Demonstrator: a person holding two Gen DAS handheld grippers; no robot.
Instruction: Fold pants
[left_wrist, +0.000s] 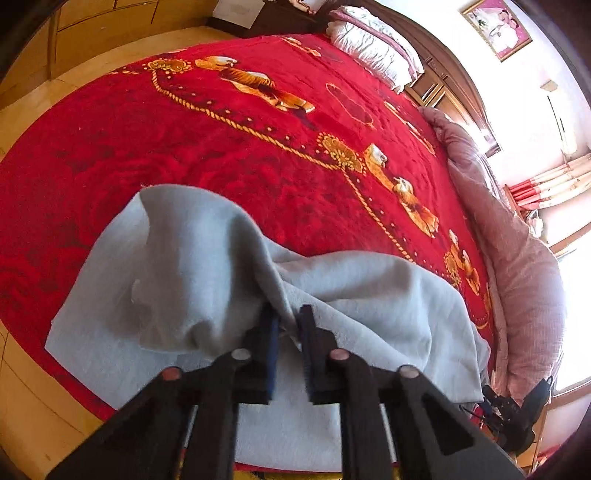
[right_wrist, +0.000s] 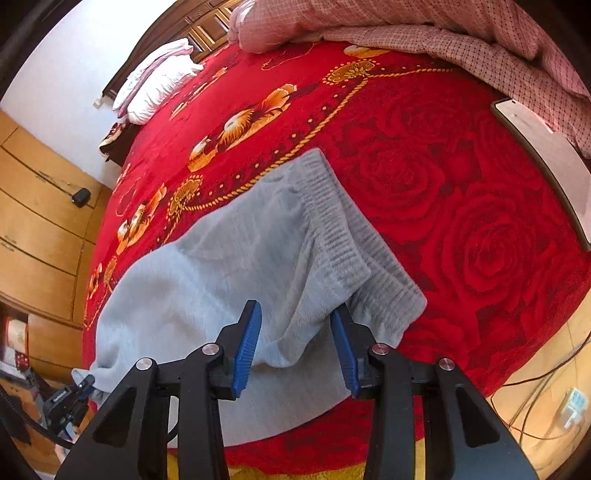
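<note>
A: What surface was seen?

B: A bed was seen, covered by a red blanket (left_wrist: 258, 155) patterned with gold rope and flowers; wooden cabinets (right_wrist: 33, 206) were visible along the wall.

A: How were the left jaws found?

B: The left gripper (left_wrist: 288, 325) was found nearly closed, its blue pads pinched on a raised fold of the light grey pants (left_wrist: 177, 266). The cloth was lifted into a ridge at the fingers and was draped down over the flat layer lying on the blanket.

A: And the right jaws?

B: The right gripper (right_wrist: 295, 325) was held wide apart. A folded edge of the pants (right_wrist: 221, 266) was seen between the blue pads (right_wrist: 245, 354), but no grip on it could be made out. Just beyond, the ribbed waistband (right_wrist: 332, 218) was shown lying doubled on the blanket.

A: What lay further out?

B: White pillows (left_wrist: 373, 40) were seen by the dark headboard, and a pink checked quilt (right_wrist: 461, 40) was bunched along the far side.
</note>
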